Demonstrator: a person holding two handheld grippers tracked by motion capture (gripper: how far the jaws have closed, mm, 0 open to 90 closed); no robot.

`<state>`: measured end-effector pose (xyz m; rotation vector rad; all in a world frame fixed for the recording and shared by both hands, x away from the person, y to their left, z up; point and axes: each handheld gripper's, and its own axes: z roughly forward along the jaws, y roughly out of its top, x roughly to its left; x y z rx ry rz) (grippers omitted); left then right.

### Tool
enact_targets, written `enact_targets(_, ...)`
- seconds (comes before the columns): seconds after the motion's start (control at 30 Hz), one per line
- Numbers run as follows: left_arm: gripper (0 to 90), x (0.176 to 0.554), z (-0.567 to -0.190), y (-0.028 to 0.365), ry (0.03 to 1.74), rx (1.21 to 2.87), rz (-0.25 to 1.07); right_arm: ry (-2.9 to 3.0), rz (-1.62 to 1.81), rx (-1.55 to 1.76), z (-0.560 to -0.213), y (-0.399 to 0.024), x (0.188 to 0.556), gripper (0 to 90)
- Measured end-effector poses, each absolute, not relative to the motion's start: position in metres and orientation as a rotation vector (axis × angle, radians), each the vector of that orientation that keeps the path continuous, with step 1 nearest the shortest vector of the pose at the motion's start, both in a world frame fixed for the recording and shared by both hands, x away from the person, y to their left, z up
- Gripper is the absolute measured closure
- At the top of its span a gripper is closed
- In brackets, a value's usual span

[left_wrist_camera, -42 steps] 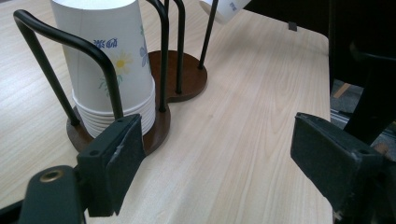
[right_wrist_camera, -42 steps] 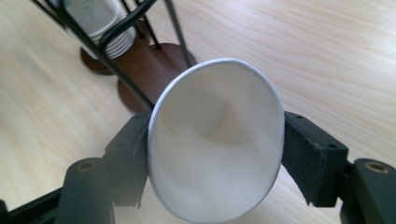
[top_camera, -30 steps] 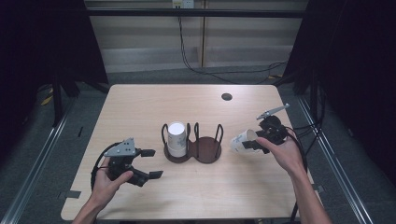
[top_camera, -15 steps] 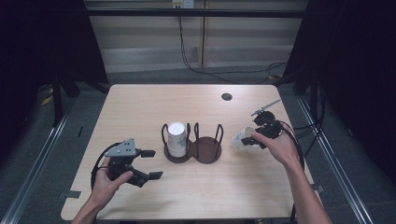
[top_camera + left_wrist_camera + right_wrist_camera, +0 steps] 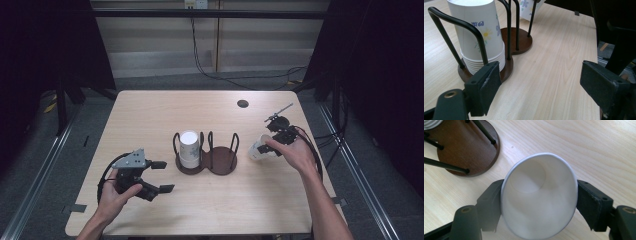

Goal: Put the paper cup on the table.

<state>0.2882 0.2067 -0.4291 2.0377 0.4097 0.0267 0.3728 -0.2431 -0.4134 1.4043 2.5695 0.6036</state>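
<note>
We are holding a white paper cup (image 5: pixel 539 197) in the right gripper (image 5: pixel 274 142), its 2 jaws pressing the cup's sides so the open mouth is facing the camera, just right of the dark wooden 2-ring cup holder (image 5: pixel 220 161) on the light wood tabletop (image 5: pixel 165 110). A stack of upside-down flower-printed paper cups (image 5: pixel 484 37) is sitting in the holder's left ring. Our left gripper (image 5: pixel 152 177) is resting low near the tabletop's front left, jaws spread wide and gripping nothing.
</note>
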Motion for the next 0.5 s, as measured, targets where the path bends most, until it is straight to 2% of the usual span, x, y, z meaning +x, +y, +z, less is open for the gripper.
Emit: enact_targets(0.5,16.6,0.289,-0.429,0.208,0.408,2.040,0.026,2.560,0.547,1.407,-0.417,-0.235,0.384,24.2)
